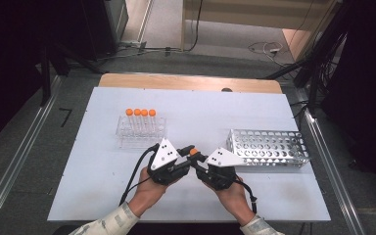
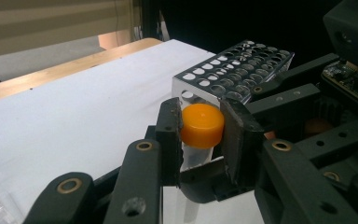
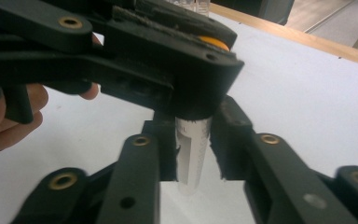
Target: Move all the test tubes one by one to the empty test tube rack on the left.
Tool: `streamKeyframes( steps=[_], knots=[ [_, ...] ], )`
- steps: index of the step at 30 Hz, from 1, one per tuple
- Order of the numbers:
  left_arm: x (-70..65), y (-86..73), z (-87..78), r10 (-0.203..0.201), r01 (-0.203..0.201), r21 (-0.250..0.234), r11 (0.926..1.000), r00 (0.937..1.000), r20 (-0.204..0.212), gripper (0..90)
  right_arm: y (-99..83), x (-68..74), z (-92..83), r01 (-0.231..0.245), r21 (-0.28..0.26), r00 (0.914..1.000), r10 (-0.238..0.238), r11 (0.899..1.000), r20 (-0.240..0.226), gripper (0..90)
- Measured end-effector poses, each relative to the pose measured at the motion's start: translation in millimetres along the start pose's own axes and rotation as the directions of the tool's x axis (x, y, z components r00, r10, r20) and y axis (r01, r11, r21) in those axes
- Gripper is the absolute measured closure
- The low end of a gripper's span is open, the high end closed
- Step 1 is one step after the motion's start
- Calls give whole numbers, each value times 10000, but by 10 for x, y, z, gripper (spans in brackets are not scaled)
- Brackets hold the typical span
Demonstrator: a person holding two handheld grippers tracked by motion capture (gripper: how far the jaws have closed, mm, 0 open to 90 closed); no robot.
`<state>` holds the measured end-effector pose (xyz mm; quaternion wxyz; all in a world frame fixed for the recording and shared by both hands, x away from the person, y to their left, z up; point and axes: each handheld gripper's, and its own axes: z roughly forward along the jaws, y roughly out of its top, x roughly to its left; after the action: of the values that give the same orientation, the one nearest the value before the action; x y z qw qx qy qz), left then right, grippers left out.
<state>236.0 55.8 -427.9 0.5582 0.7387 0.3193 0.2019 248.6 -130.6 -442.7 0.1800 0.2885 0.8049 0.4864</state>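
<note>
A clear tube with an orange cap [image 1: 193,152] hangs upright above the white table [image 1: 103,196] between my two grippers. In the left gripper view my left gripper [image 2: 201,135] is shut on the cap [image 2: 201,122], one pad on each side. The tube's clear body [image 3: 193,158] stands between the jaws of my right gripper [image 3: 193,149], which sit slightly apart from it, so that gripper is open. In the high view the left gripper [image 1: 190,152] and the right gripper [image 1: 198,159] meet tip to tip at the table's front middle.
A clear rack [image 1: 141,131] holding several orange-capped tubes stands behind the left hand. A perforated metal rack [image 1: 269,147] lies at the right, also in the left gripper view [image 2: 233,70]. The table's wooden back edge [image 1: 191,82] borders the floor.
</note>
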Motion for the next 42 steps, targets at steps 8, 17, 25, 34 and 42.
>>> streamKeyframes(
  steps=[8,17,25,34,42],
  knots=[
    [252,84,-239,-640,619,-406,9973,9966,-528,698,-35,-151,-126,-212,223,9995,207,9995,234,441],
    [580,200,-610,-1306,1167,-984,9883,9802,-1489,697,-116,-466,-486,-809,-31,9926,809,9967,909,362],
    [885,260,-850,-1832,1522,-1376,9787,9504,-2513,697,-243,-730,-724,-1362,-151,9761,1368,9906,1689,316],
    [1125,246,-920,-1864,1469,-1336,9801,9122,-3648,698,-351,-857,-898,-1663,-291,9619,1686,9857,2154,314],
    [1386,268,-935,-1738,1235,-1342,9832,8580,-4834,697,-369,-891,-916,-1732,-308,9578,1757,9844,2274,314]
  ],
)
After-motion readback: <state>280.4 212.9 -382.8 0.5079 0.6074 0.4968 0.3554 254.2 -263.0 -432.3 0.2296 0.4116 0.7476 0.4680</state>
